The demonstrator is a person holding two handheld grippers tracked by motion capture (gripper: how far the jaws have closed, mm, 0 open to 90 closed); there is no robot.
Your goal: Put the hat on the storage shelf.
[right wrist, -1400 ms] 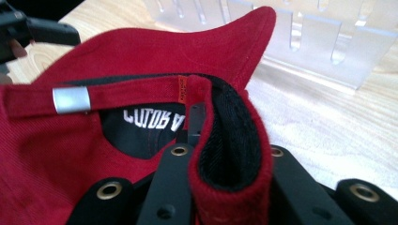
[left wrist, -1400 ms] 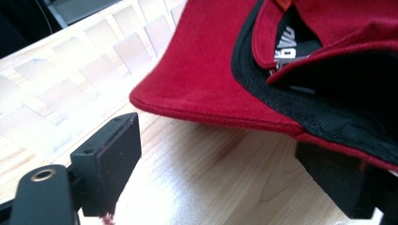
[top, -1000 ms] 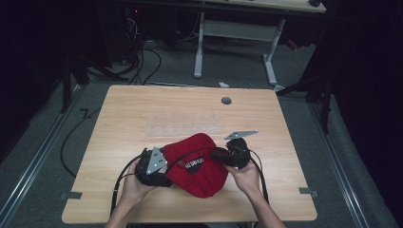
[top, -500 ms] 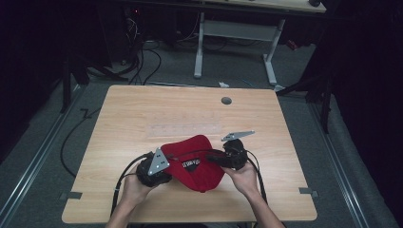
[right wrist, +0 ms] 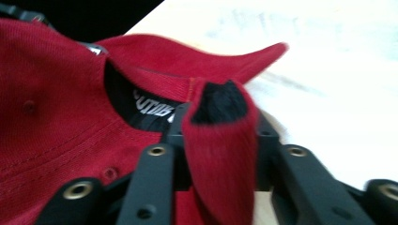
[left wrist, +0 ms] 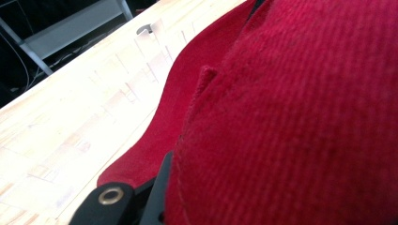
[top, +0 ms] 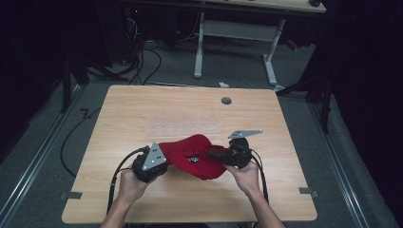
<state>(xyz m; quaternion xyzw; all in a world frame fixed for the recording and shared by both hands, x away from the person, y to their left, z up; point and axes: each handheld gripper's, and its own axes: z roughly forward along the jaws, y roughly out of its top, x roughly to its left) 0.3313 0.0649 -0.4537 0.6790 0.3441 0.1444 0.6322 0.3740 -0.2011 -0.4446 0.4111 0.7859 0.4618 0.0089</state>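
High view: I see the red cap [top: 192, 154] on the desk [top: 190, 114] near its front edge, between my left hand-held gripper [top: 151, 164] and right hand-held gripper [top: 223, 154]. Left gripper view: its jaws have just been closing and pinch the cap's fabric [left wrist: 291, 117]. Right gripper view: its jaws have just been opening; a cap fold [right wrist: 220, 140] stands between them, whether pressed I cannot tell.

My pale wooden rectangular table [top: 190, 114] stands on a grey carpeted floor [top: 62, 123]; a round grey grommet [top: 226, 100] sits near its far edge. Beyond it I see a second desk with a white metal frame [top: 235, 35]. Black cables [top: 142, 61] trail across the floor at far left. The surrounding room is dark; light falls mainly on my tabletop.
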